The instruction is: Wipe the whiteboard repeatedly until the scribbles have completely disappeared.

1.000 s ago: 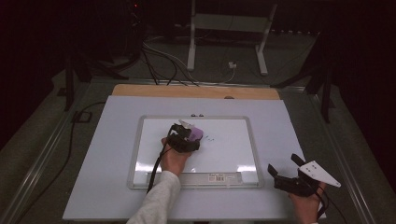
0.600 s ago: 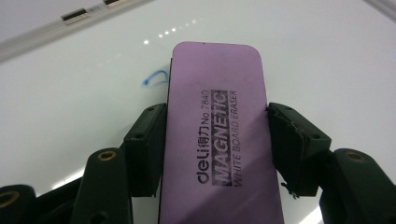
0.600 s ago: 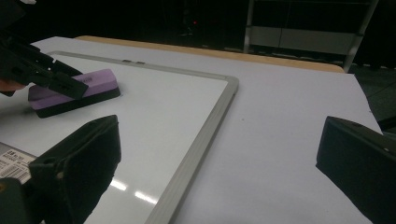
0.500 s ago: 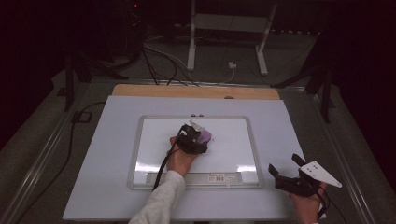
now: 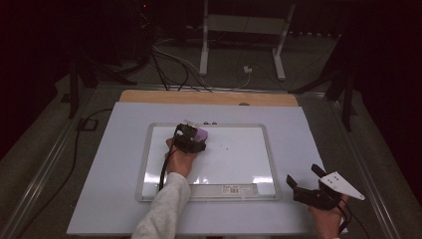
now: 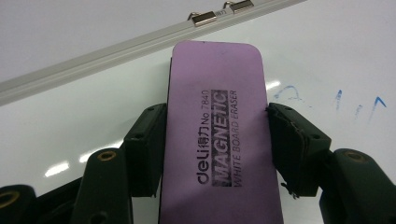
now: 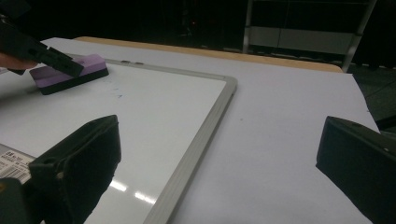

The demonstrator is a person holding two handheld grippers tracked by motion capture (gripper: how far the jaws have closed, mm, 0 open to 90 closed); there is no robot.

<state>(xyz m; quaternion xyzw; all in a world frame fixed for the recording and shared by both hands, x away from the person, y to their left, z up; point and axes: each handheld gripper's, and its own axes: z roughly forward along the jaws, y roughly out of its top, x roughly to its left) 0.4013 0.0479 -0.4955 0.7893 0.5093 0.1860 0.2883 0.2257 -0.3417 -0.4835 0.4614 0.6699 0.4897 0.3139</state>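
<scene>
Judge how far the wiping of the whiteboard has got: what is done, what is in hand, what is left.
Done: most of the silver-framed whiteboard looks clean. In hand: the left tongs grip the purple magnetic whiteboard eraser near the top edge. Left: faint blue marker marks beside the eraser. The right tongs wait open off the board.

The left gripper (image 5: 191,135) is seen just left of the centre of the high view, held forward by a sleeved forearm that is stretched up from the bottom edge; its jaws are closed against something held between them. The right gripper (image 5: 304,179) is kept low in the lower right of that frame, with its jaws spread wide apart and nothing between them.
</scene>
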